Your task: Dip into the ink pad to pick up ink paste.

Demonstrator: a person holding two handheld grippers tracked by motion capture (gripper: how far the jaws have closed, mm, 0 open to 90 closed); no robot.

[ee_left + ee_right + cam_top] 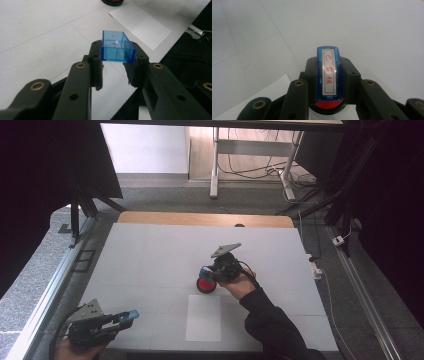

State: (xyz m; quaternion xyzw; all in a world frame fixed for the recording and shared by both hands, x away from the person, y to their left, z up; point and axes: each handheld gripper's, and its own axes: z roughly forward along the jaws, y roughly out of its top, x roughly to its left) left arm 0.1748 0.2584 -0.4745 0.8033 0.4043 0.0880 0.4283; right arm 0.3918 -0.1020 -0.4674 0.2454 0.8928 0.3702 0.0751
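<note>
My left gripper (125,318) (116,50) hovers near the table's front left corner, shut on a clear blue box-shaped cap (132,313) (117,37) whose hollow side faces the camera. Past the table's middle, my right gripper (209,272) (329,62) is shut on a blue stamp (204,269) (329,80) that carries a white label with red characters. The stamp sits right above a round red ink pad (205,285) (329,105) in a black case. Whether stamp and pad touch I cannot tell.
A white sheet of paper (204,318) (141,23) lies flat just in front of the ink pad (113,2). The pale mat (150,255) covers the table top. Metal rails run along both table sides, and a white plug with cables (315,267) lies at the right edge.
</note>
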